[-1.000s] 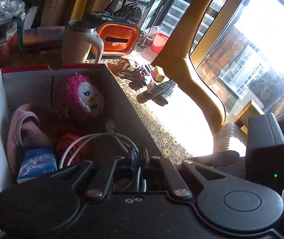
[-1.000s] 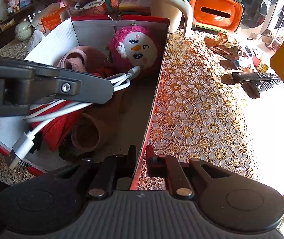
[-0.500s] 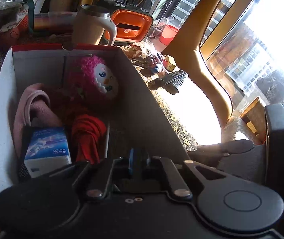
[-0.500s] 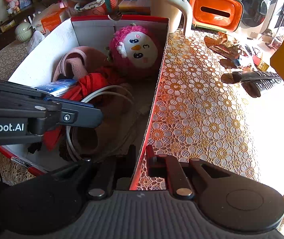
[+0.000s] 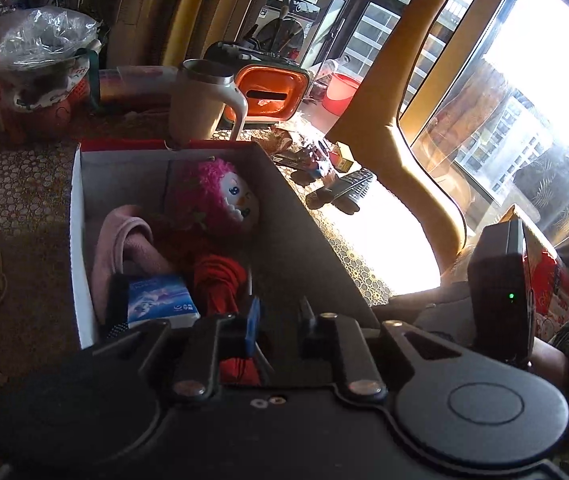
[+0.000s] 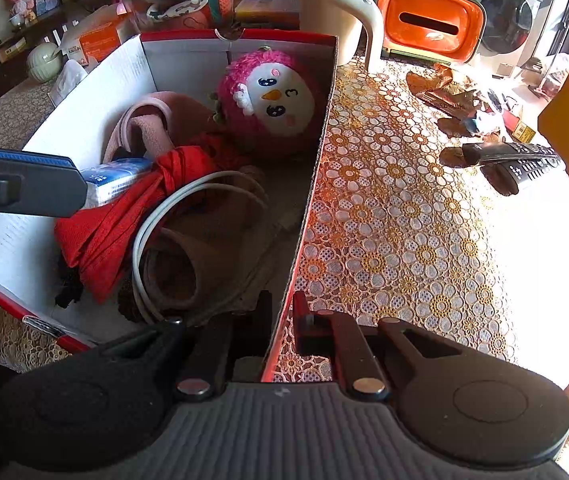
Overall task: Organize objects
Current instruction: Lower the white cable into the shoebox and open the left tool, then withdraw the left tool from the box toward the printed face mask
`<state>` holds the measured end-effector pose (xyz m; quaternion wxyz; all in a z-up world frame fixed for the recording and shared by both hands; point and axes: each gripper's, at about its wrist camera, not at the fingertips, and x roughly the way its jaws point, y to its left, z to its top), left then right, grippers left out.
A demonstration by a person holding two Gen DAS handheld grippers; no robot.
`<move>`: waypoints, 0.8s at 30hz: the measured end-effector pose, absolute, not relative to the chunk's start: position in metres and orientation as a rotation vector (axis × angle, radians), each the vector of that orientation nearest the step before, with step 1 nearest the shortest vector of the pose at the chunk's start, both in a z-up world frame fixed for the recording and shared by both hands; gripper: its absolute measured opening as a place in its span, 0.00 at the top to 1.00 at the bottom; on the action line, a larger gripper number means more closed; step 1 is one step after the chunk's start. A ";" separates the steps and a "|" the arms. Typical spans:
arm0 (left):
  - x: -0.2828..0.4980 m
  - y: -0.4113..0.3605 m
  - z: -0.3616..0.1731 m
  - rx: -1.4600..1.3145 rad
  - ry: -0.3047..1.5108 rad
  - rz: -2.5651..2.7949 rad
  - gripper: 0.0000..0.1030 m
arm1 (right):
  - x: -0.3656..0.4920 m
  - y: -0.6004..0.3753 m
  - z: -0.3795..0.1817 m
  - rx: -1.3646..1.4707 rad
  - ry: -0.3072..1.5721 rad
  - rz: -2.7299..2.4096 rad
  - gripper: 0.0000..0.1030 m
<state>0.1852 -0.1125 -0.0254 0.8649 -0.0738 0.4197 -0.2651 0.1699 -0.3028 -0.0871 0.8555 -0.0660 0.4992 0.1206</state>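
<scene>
While the right gripper [image 6: 282,320] is pinching the box [image 6: 316,184] wall, the left gripper [image 5: 278,322], jaws just opening and empty above the white cable [image 6: 188,200], is freeing itself to fetch the remote [image 6: 520,164], likely next.

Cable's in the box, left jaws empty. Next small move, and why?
Probably lift the left gripper clear toward the remotes left on the table. Its jaws, just opening, hold nothing; the white cable lies inside the box, whose wall the right gripper pinches.

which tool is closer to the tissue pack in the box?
Left. The left tool hangs open just beside the tissue pack, above the box's left side. The right tool clamps the box's near right wall.
</scene>
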 end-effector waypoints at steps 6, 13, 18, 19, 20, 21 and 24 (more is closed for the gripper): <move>0.174 -0.081 -0.013 -0.149 0.853 -0.503 0.78 | 0.169 -0.301 -0.087 -0.145 1.051 0.247 0.90; 0.162 -0.037 -0.001 -0.138 0.830 -0.414 0.71 | 0.170 -0.301 -0.087 -0.149 1.054 0.244 0.90; 0.158 -0.002 -0.002 -0.139 0.829 -0.336 0.66 | 0.171 -0.300 -0.088 -0.154 1.057 0.242 0.90; 0.157 0.006 -0.003 -0.140 0.831 -0.318 0.64 | 0.171 -0.300 -0.088 -0.154 1.058 0.242 0.90; 0.157 0.013 -0.005 -0.138 0.834 -0.301 0.62 | 0.172 -0.300 -0.088 -0.155 1.059 0.241 0.90; 0.156 0.019 -0.007 -0.135 0.836 -0.284 0.62 | 0.172 -0.300 -0.088 -0.156 1.060 0.241 0.90; 0.157 0.035 -0.015 -0.125 0.847 -0.236 0.58 | 0.172 -0.299 -0.088 -0.161 1.063 0.238 0.90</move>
